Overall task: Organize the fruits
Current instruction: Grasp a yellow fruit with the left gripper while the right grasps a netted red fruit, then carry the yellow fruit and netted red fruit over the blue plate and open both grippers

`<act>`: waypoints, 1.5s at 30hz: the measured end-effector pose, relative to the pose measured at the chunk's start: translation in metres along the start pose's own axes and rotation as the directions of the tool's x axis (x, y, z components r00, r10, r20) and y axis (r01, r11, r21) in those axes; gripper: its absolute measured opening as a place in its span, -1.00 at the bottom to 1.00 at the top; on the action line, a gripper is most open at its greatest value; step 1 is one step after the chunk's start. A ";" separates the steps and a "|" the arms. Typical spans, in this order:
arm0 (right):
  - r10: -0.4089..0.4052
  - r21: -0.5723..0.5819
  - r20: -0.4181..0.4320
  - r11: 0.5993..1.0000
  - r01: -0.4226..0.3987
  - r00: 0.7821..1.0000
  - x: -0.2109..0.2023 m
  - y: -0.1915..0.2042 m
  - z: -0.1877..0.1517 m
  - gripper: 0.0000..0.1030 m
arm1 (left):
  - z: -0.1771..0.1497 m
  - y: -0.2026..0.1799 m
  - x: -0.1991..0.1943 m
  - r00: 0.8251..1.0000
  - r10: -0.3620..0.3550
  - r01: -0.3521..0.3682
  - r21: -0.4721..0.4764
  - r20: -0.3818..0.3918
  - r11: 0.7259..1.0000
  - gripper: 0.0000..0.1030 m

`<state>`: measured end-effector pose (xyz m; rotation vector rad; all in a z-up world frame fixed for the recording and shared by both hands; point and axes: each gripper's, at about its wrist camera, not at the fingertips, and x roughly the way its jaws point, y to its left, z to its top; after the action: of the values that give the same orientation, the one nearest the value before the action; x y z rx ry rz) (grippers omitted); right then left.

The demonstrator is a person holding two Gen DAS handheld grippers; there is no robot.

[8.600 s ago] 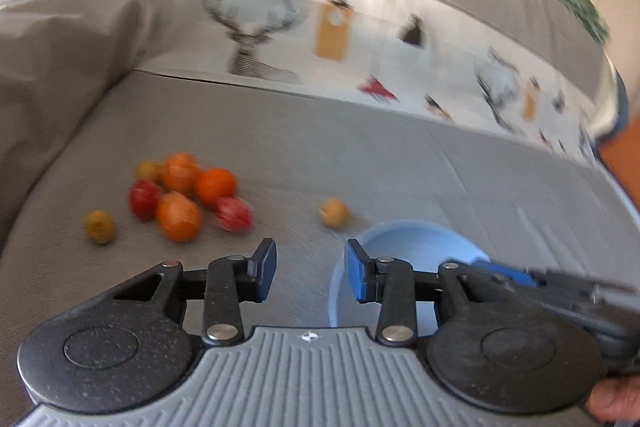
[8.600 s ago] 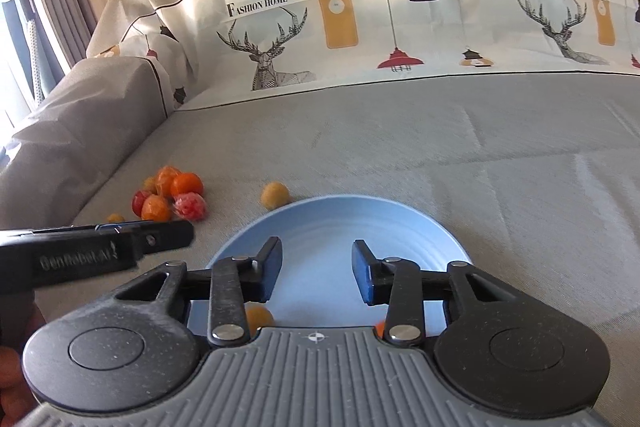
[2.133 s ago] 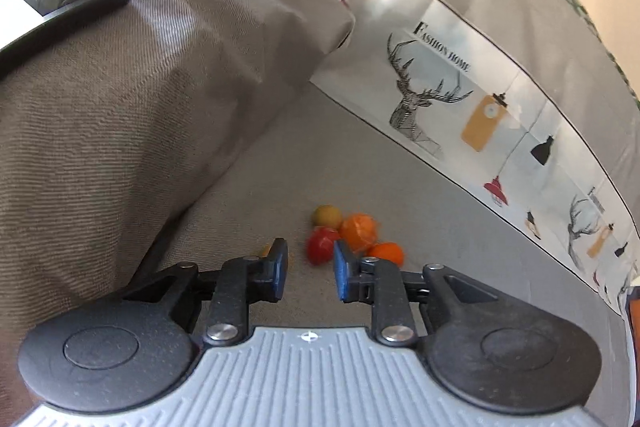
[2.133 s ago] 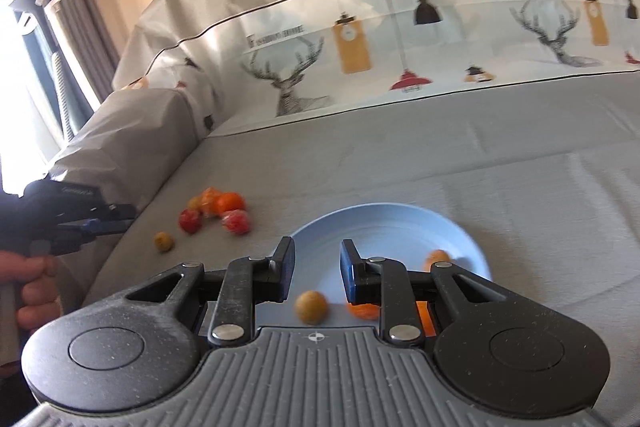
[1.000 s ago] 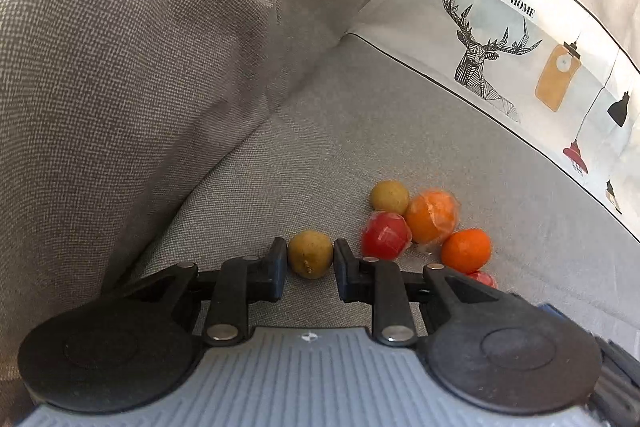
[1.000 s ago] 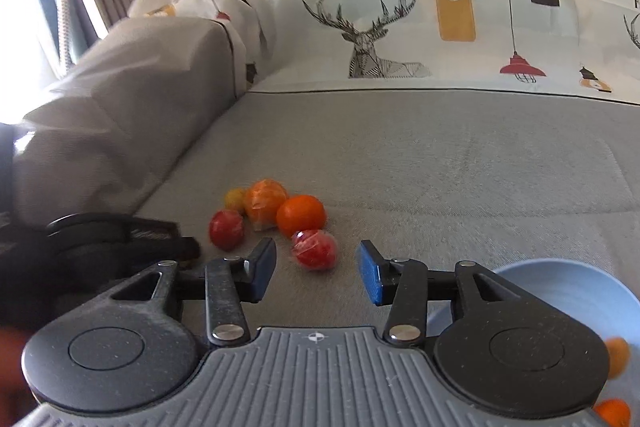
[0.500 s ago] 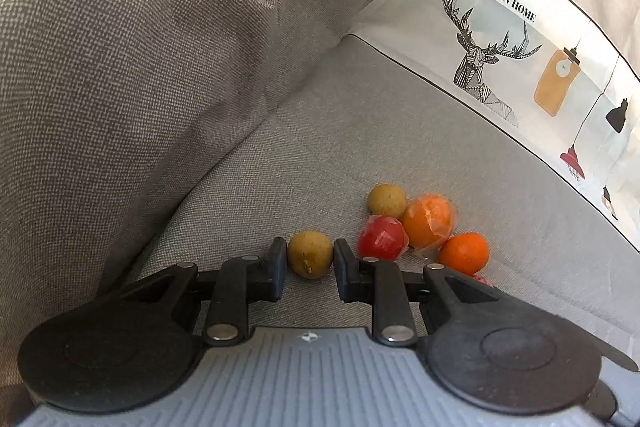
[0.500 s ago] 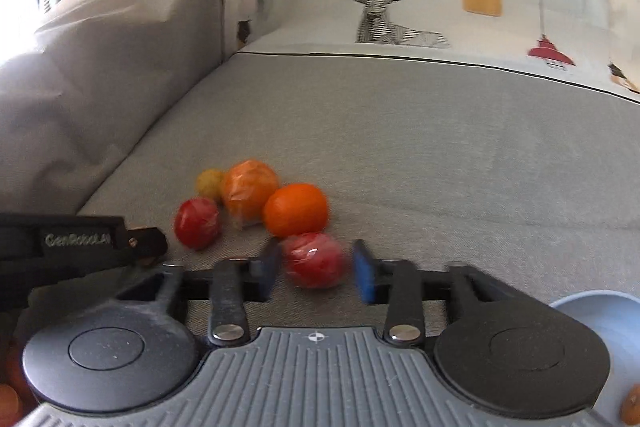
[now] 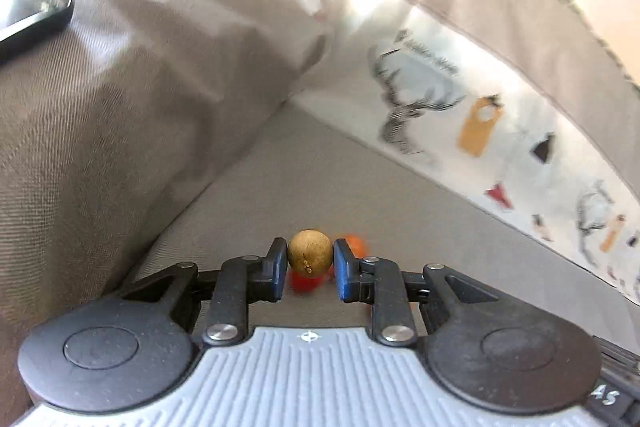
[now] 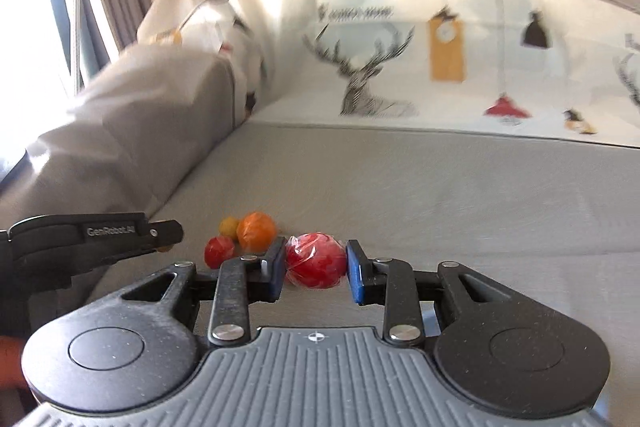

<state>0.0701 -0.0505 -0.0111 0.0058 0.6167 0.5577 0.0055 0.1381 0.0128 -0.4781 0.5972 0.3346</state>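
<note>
The right gripper [image 10: 316,273] is clamping a round red fruit in crinkly clear wrap [image 10: 316,259] between its blue-padded fingers [image 10: 355,277]. Beyond its left finger, a small red fruit [image 10: 219,251], a wrapped orange fruit [image 10: 256,225] and a small yellow fruit [image 10: 228,225] are lying clustered on the grey fabric seat [image 10: 440,183]. The left gripper's black body [image 10: 96,233] is reaching in from the left.

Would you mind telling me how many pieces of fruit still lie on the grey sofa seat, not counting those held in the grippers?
3 in the right wrist view: a small yellow round fruit, a wrapped orange fruit beside it, and a small red fruit in front. Others may be hidden behind the grippers.
</note>
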 end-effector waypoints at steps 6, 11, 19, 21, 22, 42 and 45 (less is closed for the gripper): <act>-0.051 0.023 0.064 0.998 0.050 0.997 -0.075 -0.028 -0.012 -0.37 | -0.015 -0.024 -0.033 0.993 -0.118 0.117 0.072 0.015 0.991 -0.47; -0.096 0.060 0.117 0.994 0.089 0.989 -0.129 -0.051 -0.034 -0.37 | -0.038 -0.051 -0.061 0.980 -0.199 0.196 0.161 0.004 0.967 -0.47; -0.159 0.144 0.099 0.979 0.144 0.982 -0.150 -0.090 -0.076 -0.37 | -0.078 -0.088 -0.068 0.974 -0.222 0.226 0.323 -0.048 0.919 -0.47; -0.167 0.152 0.089 0.977 0.153 0.982 -0.147 -0.096 -0.081 -0.37 | -0.085 -0.098 -0.067 0.974 -0.222 0.223 0.382 -0.046 0.897 -0.47; -0.174 0.151 0.083 0.976 0.160 0.981 -0.146 -0.098 -0.082 -0.37 | -0.088 -0.100 -0.066 0.974 -0.223 0.221 0.403 -0.043 0.888 -0.47; -0.181 0.176 0.066 0.970 0.168 0.981 -0.125 -0.109 -0.083 -0.37 | -0.094 -0.105 -0.043 0.970 -0.227 0.240 0.420 -0.082 0.875 -0.47; -0.179 0.172 0.068 0.971 0.166 0.981 -0.125 -0.107 -0.083 -0.37 | -0.096 -0.106 -0.043 0.967 -0.238 0.253 0.430 -0.088 0.867 -0.47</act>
<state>-0.0065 -0.2173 -0.0286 0.1306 0.5751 0.3345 -0.0260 -0.0079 0.0048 -0.1186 0.6140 -0.0572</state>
